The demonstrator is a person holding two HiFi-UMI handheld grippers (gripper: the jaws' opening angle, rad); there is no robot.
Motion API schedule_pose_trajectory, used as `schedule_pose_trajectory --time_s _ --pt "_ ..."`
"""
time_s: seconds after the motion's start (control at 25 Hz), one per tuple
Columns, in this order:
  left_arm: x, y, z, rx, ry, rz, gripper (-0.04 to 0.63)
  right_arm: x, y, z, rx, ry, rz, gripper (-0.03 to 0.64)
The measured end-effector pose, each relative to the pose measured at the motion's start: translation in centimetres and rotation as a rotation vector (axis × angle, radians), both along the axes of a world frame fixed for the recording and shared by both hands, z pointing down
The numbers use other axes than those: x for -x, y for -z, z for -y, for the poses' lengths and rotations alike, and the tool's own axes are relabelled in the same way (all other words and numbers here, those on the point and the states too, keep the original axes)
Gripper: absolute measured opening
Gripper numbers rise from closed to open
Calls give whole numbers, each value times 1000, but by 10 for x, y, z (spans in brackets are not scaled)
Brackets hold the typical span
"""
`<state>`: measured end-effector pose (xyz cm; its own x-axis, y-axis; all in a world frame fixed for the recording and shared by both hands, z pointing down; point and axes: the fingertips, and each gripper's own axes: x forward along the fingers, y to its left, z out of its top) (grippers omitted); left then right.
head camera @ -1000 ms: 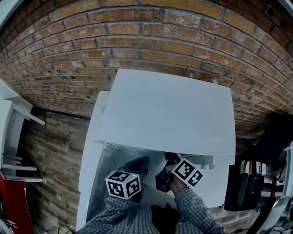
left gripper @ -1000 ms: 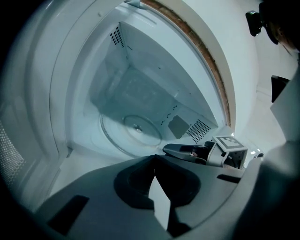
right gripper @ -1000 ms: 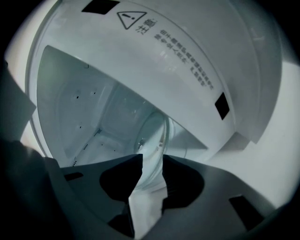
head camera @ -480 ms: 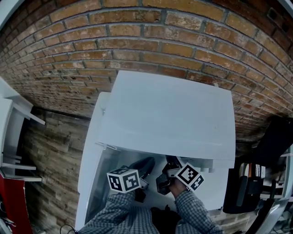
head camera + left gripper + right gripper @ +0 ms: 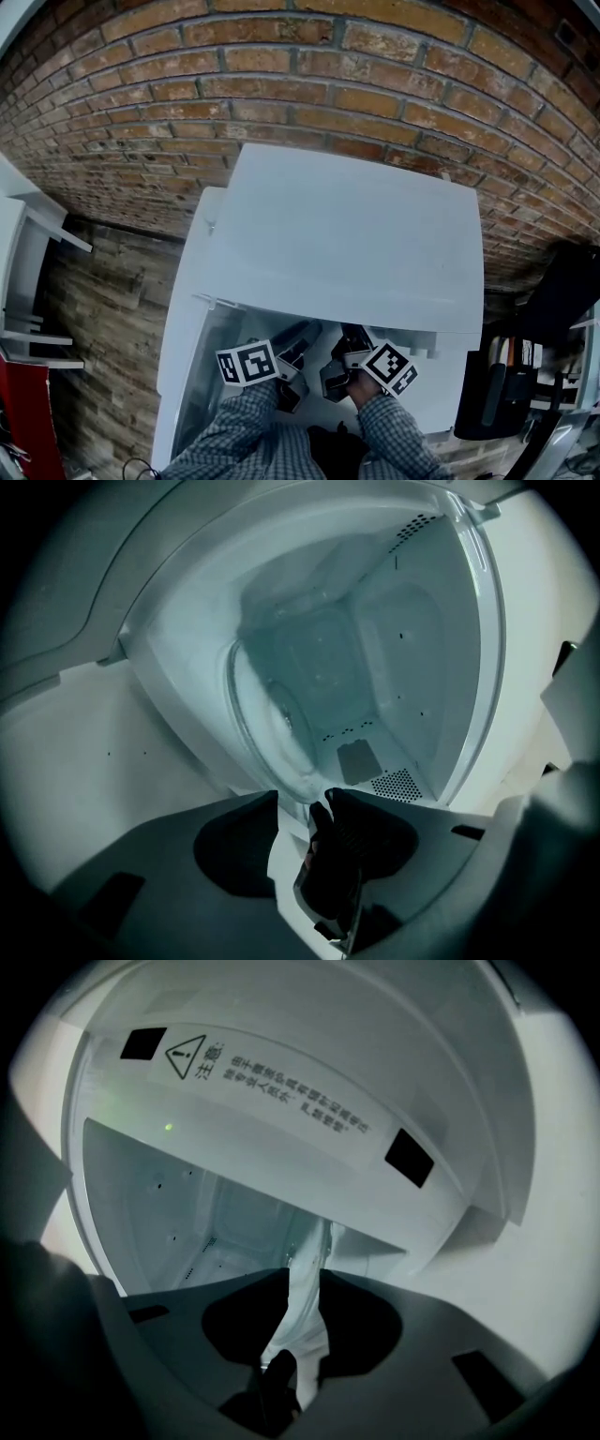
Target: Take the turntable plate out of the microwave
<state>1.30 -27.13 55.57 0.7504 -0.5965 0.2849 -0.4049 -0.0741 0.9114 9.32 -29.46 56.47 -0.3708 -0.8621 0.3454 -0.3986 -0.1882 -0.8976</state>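
A white microwave (image 5: 347,234) stands with its door (image 5: 183,319) swung open to the left. The glass turntable plate (image 5: 267,714) lies inside the cavity, its rim reaching out toward me. My left gripper (image 5: 292,366) is at the cavity mouth and its jaws are opening. In the left gripper view the plate's rim ends just beyond the left gripper's (image 5: 302,801) parted tips. My right gripper (image 5: 342,361) sits beside it and its jaws are closing. The plate's edge (image 5: 305,1326) runs between the right gripper's (image 5: 302,1277) jaws, and I see no firm pinch on it.
A brick wall (image 5: 309,84) rises behind the microwave. White shelving (image 5: 28,281) stands at the left and dark equipment (image 5: 525,375) at the right. A warning label (image 5: 272,1082) runs along the frame above the cavity opening.
My left gripper has rolled, edged toward the cavity mouth, and its fingers have spread apart. The right gripper has stayed where it was.
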Motion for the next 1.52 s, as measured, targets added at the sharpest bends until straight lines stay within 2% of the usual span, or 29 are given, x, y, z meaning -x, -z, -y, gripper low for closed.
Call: schedule_pose_trajectory --time_s 0.16,0.44,0.64,0.72,0.8,0.84,0.96,1.28,1.4,1.52 --pt "2 3 8 26 66 -95 158 -2 1 1 -11 -7 23 103" --pt "6 0 9 76 133 -192 156 -3 4 1 -17 1 48 94" --pt "13 -8 14 81 164 -165 156 -3 11 5 -37 9 57 82" --pt "13 -2 22 66 191 -219 156 1 12 5 -41 22 59 80" --pt "13 1 28 85 225 -269 156 7 22 8 -85 41 66 68" --pt "15 0 29 100 234 -263 156 11 32 12 -122 50 72 43" --pt "17 -4 28 116 243 -242 155 22 56 23 -185 56 109 43" --pt "21 -11 27 157 277 -245 104 16 6 -11 22 91 28 44" --pt "21 -10 28 169 289 -261 104 14 -2 -19 54 73 67 52" --pt "22 -7 28 164 286 -253 104 16 -2 -14 42 63 107 67"
